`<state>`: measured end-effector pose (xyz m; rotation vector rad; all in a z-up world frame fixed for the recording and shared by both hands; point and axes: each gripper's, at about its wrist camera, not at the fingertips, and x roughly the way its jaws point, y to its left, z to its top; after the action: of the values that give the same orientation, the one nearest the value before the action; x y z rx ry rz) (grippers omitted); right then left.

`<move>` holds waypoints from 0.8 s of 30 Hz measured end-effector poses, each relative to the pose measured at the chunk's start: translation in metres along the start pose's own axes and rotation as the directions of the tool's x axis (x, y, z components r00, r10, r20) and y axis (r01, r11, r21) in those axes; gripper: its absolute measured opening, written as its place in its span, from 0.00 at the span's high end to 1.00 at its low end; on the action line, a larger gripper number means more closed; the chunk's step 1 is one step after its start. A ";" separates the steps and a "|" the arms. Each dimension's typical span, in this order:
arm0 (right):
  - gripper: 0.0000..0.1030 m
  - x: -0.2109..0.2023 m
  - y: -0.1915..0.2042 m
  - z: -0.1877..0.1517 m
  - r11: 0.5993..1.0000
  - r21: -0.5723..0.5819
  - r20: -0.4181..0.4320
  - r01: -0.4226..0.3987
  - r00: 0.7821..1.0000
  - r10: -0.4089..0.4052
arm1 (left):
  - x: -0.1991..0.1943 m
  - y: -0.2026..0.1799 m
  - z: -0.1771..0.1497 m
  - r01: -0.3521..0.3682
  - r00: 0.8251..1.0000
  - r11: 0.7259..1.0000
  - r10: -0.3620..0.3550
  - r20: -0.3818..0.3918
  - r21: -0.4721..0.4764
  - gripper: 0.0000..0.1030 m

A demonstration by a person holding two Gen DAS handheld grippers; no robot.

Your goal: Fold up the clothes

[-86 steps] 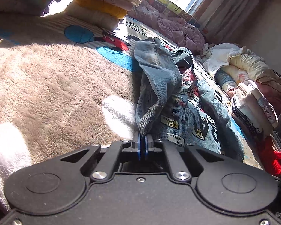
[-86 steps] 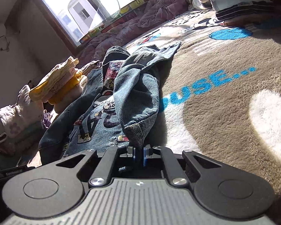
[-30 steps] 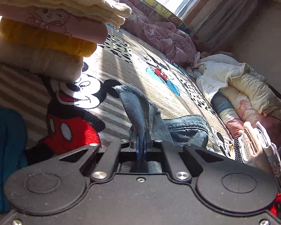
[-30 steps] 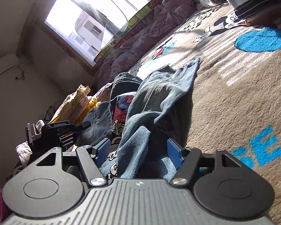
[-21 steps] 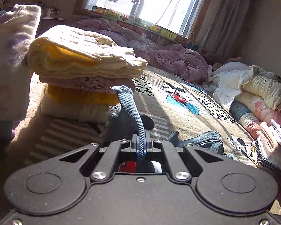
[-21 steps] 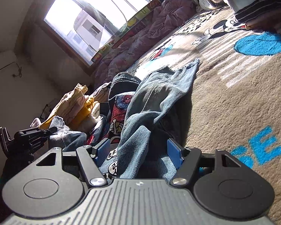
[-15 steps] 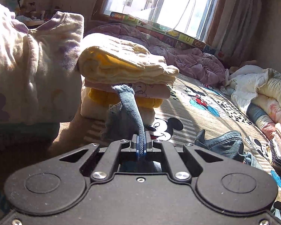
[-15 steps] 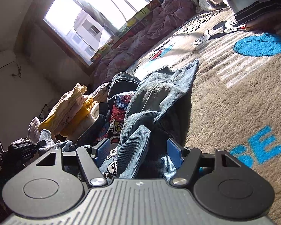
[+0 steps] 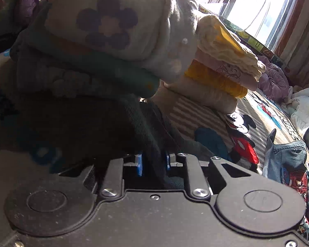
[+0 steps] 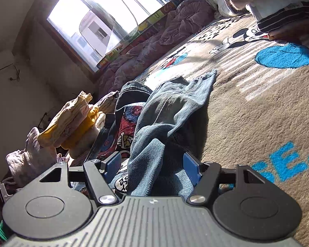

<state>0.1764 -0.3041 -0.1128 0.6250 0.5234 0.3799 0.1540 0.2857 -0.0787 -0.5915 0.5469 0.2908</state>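
A blue denim jacket (image 10: 166,111) with cartoon patches lies bunched on the brown Mickey Mouse blanket (image 10: 257,113). My right gripper (image 10: 152,164) is open, its blue pads on either side of a denim sleeve fold without pinching it. In the left wrist view, my left gripper (image 9: 153,162) has its jaws slightly apart with a dark strip of denim (image 9: 150,135) lying between the blue pads, low in shadow beside the folded stacks. The rest of the jacket (image 9: 286,164) shows at the right.
A stack of folded yellow, pink and cream clothes (image 9: 222,78) and a flowered cream bundle (image 9: 117,24) stand right in front of the left gripper. Folded striped clothes (image 10: 288,18) sit at the far right. A purple quilt (image 10: 154,47) lies under the window.
My left gripper has carried the denim sleeve left and down towards the folded stacks, and its jaws have parted slightly. The right gripper stays open over the jacket.
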 end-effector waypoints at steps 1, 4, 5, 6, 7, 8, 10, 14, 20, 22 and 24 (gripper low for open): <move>0.35 -0.006 0.008 0.000 0.998 -0.038 0.029 0.040 0.999 -0.039 | -0.004 0.005 -0.002 0.020 1.000 0.999 -0.019 0.011 -0.036 0.75; 0.35 -0.036 0.052 -0.005 0.943 -0.294 0.194 0.158 0.976 -0.103 | -0.012 0.016 -0.010 0.043 0.998 0.994 -0.039 0.039 -0.097 0.57; 0.36 -0.045 0.071 -0.011 0.912 -0.388 0.212 0.133 0.976 -0.052 | -0.011 0.020 -0.013 0.050 0.998 0.990 -0.045 0.043 -0.129 0.57; 0.37 -0.052 0.090 -0.018 0.874 -0.476 0.213 0.103 0.977 0.000 | -0.011 0.025 -0.016 0.059 0.997 0.985 -0.052 0.049 -0.163 0.57; 0.37 -0.052 0.109 -0.031 0.833 -0.551 0.168 0.052 0.985 0.050 | -0.011 0.029 -0.019 0.072 0.996 0.979 -0.061 0.061 -0.190 0.57; 0.37 -0.052 0.127 -0.044 0.784 -0.620 0.119 -0.001 0.988 0.095 | -0.012 0.033 -0.021 0.087 0.995 0.974 -0.073 0.073 -0.211 0.57; 0.44 -0.047 0.162 -0.080 0.653 -0.750 -0.014 -0.103 0.990 0.141 | -0.013 0.037 -0.020 0.108 0.993 0.964 -0.091 0.078 -0.242 0.57; 0.54 -0.018 0.215 -0.160 0.304 -0.941 -0.137 -0.145 0.989 0.048 | -0.007 0.046 -0.012 0.146 0.989 0.945 -0.131 0.069 -0.294 0.59; 0.55 0.026 0.250 -0.198 0.132 -0.982 -0.144 -0.135 0.988 -0.056 | 0.006 0.059 0.003 0.191 0.981 0.930 -0.186 0.046 -0.313 0.70; 0.64 0.036 0.254 -0.193 0.157 -0.979 -0.140 -0.128 0.988 -0.070 | 0.011 0.057 0.006 0.189 0.981 0.935 -0.191 0.026 -0.301 0.78; 0.81 0.048 0.255 -0.182 0.214 -0.967 -0.165 -0.140 0.981 -0.101 | 0.015 0.050 0.009 0.184 0.982 0.946 -0.189 0.008 -0.267 0.93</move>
<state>0.0669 -0.0079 -0.0922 -0.7251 0.3425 0.7160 0.1490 0.3328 -0.1031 -0.9027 0.4679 0.1798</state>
